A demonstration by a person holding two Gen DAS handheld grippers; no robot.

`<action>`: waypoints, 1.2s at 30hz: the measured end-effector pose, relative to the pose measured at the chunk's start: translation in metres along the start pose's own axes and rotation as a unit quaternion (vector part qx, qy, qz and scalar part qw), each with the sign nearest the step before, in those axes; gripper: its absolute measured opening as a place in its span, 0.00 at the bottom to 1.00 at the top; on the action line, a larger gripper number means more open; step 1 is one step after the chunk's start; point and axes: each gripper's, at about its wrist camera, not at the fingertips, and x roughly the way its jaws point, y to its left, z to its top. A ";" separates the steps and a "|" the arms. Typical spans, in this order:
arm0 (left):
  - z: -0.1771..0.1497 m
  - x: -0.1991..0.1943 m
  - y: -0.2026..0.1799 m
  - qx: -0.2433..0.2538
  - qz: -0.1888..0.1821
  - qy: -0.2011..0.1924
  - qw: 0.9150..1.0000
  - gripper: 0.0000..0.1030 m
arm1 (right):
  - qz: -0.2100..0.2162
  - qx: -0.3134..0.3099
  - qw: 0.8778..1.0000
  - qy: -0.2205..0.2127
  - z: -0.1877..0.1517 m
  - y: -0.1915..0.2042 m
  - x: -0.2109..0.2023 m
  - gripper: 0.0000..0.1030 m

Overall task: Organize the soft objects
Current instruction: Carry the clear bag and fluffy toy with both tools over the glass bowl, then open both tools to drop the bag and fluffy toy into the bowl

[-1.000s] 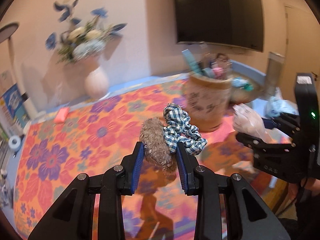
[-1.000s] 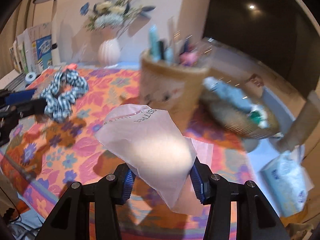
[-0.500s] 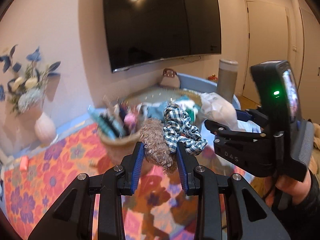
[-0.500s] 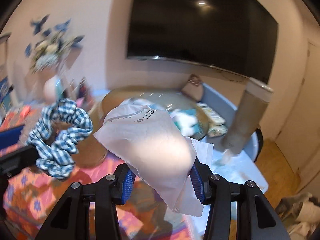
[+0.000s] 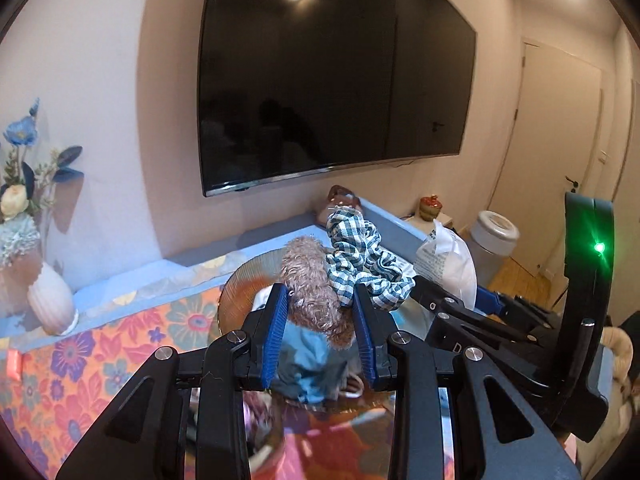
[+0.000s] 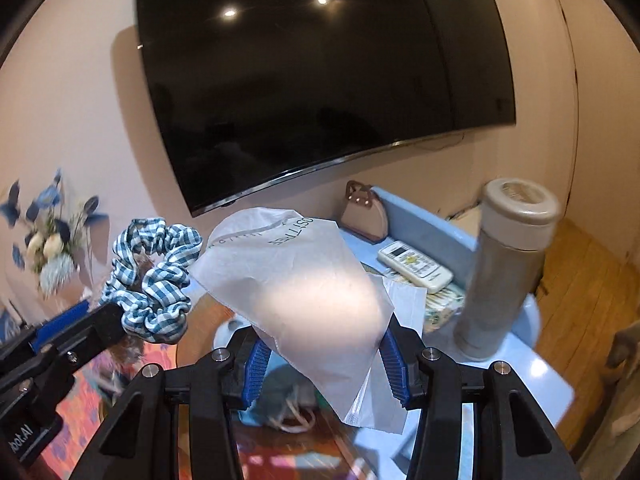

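Grippers were both loaded; the left gripper (image 5: pixel 320 330) was clamped on a fuzzy brown scrunchie (image 5: pixel 310 276) at centre frame, with a blue-and-white checked scrunchie (image 5: pixel 360 256) bunched against it and draped over the right finger, though whether the pads bit the checked one could not be told; the right gripper (image 6: pixel 324 360) was closed on a white translucent packet (image 6: pixel 304 280) with grey lettering, lower centre of its frame. In the left view, the packet (image 5: pixel 448 264) showed at right of centre, just beside the checked scrunchie; the two tools stood close side by side.

Below the left fingers lay a shallow round basket (image 5: pixel 240 288) holding a blue cloth item (image 5: pixel 308 368); around it, a floral tablecloth (image 5: pixel 80 360) at lower left and a vase of flowers (image 5: pixel 44 300) at the left edge. In the right view, a grey flask (image 6: pixel 508 268) stood at right and a remote control (image 6: pixel 416 266) near it, above centre right.

Judgement: the step in hand was carrying the soft items to the basket. To do it well, each load should be lowered over the basket's middle before release; the left should open first and draw back, so the draped scrunchie drops clear of the finger; the tools should be kept apart; the right should steer wide of the flask, which looked easy to topple.
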 end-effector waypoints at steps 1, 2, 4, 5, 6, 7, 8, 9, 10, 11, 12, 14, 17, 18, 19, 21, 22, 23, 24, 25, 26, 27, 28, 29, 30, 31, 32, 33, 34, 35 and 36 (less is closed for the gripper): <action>0.004 0.008 0.002 -0.001 0.000 0.003 1.000 0.29 | 0.002 0.006 1.000 0.008 0.004 -0.001 0.008 0.48; 0.007 0.013 0.003 -0.001 0.000 0.003 1.000 0.33 | 0.005 0.010 1.000 0.016 0.007 -0.001 0.016 0.52; 0.012 0.021 0.006 -0.004 -0.005 0.002 1.000 0.43 | 0.010 0.010 0.999 0.036 0.015 0.000 0.033 0.65; 0.014 0.024 0.008 -0.007 -0.010 0.002 1.000 0.44 | 0.010 0.010 0.999 0.041 0.017 0.000 0.037 0.67; 0.014 0.027 0.012 -0.011 -0.016 0.002 1.000 0.44 | 0.009 0.008 0.999 0.043 0.019 0.002 0.041 0.67; 0.014 0.028 0.013 -0.010 -0.014 0.001 1.000 0.44 | 0.008 0.006 0.999 0.044 0.021 0.001 0.041 0.66; 0.014 0.028 0.015 -0.010 -0.012 0.001 1.000 0.44 | 0.008 0.004 0.999 0.043 0.021 0.001 0.040 0.66; 0.012 0.027 0.017 -0.010 -0.012 0.002 1.000 0.44 | 0.004 0.003 0.999 0.041 0.021 0.001 0.038 0.67; 0.011 0.026 0.020 -0.014 -0.018 0.006 1.000 0.44 | 0.003 0.004 0.999 0.040 0.021 -0.001 0.035 0.67; 0.009 0.025 0.023 -0.019 -0.024 0.009 0.999 0.44 | 0.003 0.005 0.999 0.039 0.020 -0.002 0.034 0.67; 0.008 0.023 0.026 -0.023 -0.029 0.011 0.999 0.44 | 0.006 0.006 0.999 0.040 0.019 -0.003 0.032 0.67; 0.003 0.015 0.028 -0.022 -0.027 0.008 0.999 0.44 | 0.009 -0.002 0.999 0.039 0.016 -0.001 0.030 0.67; -0.003 0.001 0.028 -0.009 -0.012 0.005 1.000 0.44 | -0.003 -0.016 0.999 0.039 0.018 0.004 0.036 0.72; -0.004 -0.003 0.029 -0.007 -0.011 0.004 1.000 0.44 | 0.008 -0.018 0.999 0.039 0.020 0.005 0.041 0.77; -0.006 -0.010 0.030 -0.007 -0.011 0.003 1.000 0.44 | 0.013 -0.017 0.999 0.046 0.020 0.005 0.049 0.88; -0.010 -0.022 0.033 -0.006 -0.010 -0.003 1.000 0.44 | 0.012 -0.012 0.997 0.075 0.020 0.003 0.060 0.88; -0.012 -0.030 0.036 -0.004 -0.006 -0.007 1.000 0.44 | 0.026 -0.006 0.996 0.079 0.019 0.002 0.059 0.88; -0.014 -0.036 0.039 -0.004 -0.001 -0.009 1.000 0.44 | 0.039 0.004 0.996 0.079 0.019 0.000 0.056 0.89; -0.016 -0.042 0.043 -0.006 0.003 -0.011 1.000 0.44 | 0.045 0.014 0.996 0.078 0.018 -0.001 0.053 0.89; -0.019 -0.049 0.048 -0.010 0.006 -0.012 1.000 0.44 | 0.054 0.026 0.995 0.074 0.017 -0.002 0.046 0.89; -0.021 -0.054 0.053 -0.018 0.006 -0.012 1.000 0.44 | 0.061 0.033 0.995 0.071 0.016 -0.003 0.040 0.89; -0.024 -0.061 0.060 -0.029 0.004 -0.012 0.999 0.44 | 0.067 0.036 0.995 0.069 0.016 -0.002 0.034 0.89; -0.028 -0.067 0.066 -0.038 0.003 -0.014 0.999 0.44 | 0.074 0.040 0.994 0.065 0.015 0.000 0.027 0.89; -0.031 -0.073 0.071 -0.043 0.004 -0.017 0.999 0.44 | 0.081 0.042 0.994 0.061 0.013 0.002 0.019 0.89; -0.033 -0.078 0.074 -0.047 0.008 -0.019 0.999 0.44 | 0.085 0.043 0.994 0.057 0.012 0.004 0.013 0.89; -0.037 -0.086 0.079 -0.050 0.011 -0.022 0.998 0.44 | 0.092 0.045 0.993 0.053 0.009 0.007 0.005 0.89; -0.040 -0.091 0.083 -0.053 0.014 -0.024 0.998 0.44 | 0.099 0.046 0.993 0.049 0.006 0.011 -0.002 0.89; -0.044 -0.099 0.087 -0.056 0.017 -0.028 0.998 0.44 | 0.106 0.046 0.992 0.046 0.004 0.015 -0.007 0.89; -0.049 -0.107 0.092 -0.058 0.021 -0.030 0.998 0.44 | 0.114 0.045 0.991 0.045 0.001 0.022 -0.013 0.90; -0.053 -0.114 0.096 -0.061 0.027 -0.031 0.997 0.44 | 0.121 0.044 0.991 0.045 -0.003 0.029 -0.019 0.90; -0.058 -0.123 0.103 -0.065 0.033 -0.033 0.997 0.44 | 0.119 0.042 0.991 0.045 -0.006 0.036 -0.023 0.90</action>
